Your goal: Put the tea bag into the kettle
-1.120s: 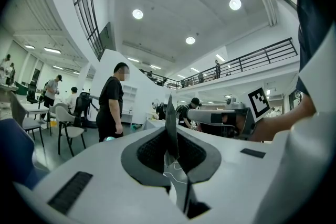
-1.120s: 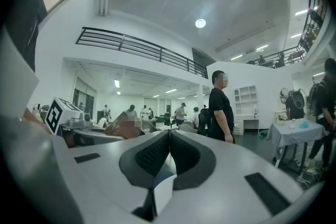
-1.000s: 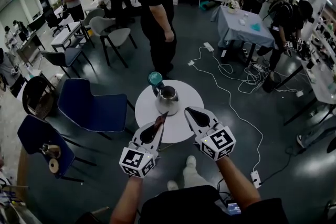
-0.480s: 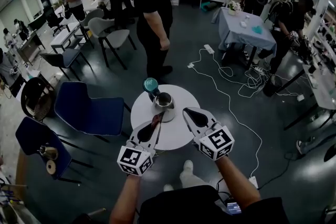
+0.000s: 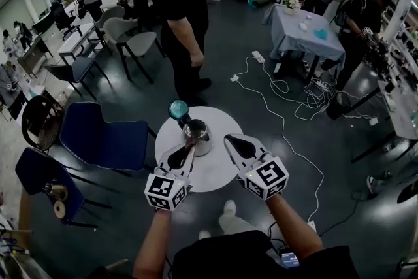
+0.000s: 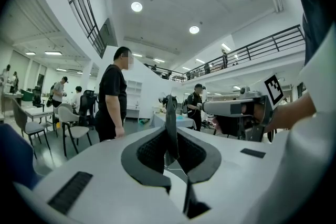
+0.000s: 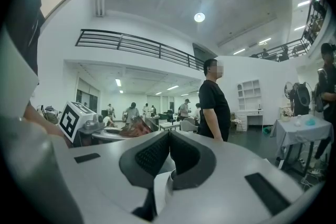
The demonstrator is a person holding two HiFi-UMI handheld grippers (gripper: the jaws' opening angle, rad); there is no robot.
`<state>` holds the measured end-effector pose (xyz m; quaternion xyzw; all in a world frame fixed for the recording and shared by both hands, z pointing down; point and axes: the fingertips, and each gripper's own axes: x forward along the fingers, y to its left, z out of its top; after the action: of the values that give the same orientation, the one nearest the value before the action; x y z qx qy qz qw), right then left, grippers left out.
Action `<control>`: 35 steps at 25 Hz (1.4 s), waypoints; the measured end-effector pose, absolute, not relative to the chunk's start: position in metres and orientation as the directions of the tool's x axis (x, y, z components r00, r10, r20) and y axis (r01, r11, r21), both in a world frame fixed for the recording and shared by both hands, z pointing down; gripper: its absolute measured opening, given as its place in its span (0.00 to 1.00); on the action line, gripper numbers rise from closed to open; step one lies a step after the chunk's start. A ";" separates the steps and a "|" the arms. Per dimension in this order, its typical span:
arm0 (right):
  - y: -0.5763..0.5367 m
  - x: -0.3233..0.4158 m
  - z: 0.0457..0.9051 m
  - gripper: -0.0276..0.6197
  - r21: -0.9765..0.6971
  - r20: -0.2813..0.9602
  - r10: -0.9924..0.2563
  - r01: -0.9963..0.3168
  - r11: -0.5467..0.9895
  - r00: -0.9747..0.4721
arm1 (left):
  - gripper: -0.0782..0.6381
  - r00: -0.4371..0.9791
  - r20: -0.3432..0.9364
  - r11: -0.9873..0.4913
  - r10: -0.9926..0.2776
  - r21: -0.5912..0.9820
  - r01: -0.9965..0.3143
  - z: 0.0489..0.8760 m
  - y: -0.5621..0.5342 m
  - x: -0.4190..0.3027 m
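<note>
Your left gripper is clamped tight on the tea bag, a thin dark sachet standing upright between its closed jaws. In the head view the bag's tip reaches the near left edge of the steel kettle. The kettle stands on the round white table, with a teal round part at its far left side. Your right gripper has its 2 jaws pressed together on nothing, above the table just right of the kettle. A person in black stands beyond the table.
</note>
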<state>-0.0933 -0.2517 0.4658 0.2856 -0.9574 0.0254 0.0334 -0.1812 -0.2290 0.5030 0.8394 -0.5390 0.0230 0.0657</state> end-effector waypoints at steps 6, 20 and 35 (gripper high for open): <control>-0.289 -0.084 0.473 0.07 -0.034 0.092 -0.533 -0.538 0.842 -0.841 | 0.16 0.406 0.168 -0.399 -0.898 0.077 -0.914 0.524 -0.281 -0.176; -0.356 -0.077 0.469 0.07 -0.050 0.080 -0.433 -0.437 0.898 -0.898 | 0.16 0.356 0.278 -0.355 -0.892 0.056 -0.933 0.544 -0.371 -0.153; -0.418 -0.038 0.469 0.07 -0.077 0.072 -0.393 -0.398 0.914 -0.917 | 0.16 0.260 0.386 -0.276 -0.885 0.015 -0.961 0.567 -0.424 -0.137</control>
<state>-0.0379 -0.4183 0.4685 0.2020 -0.9780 0.0451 0.0274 -0.1366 -0.4236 0.5675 0.7839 -0.5888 0.1528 0.1245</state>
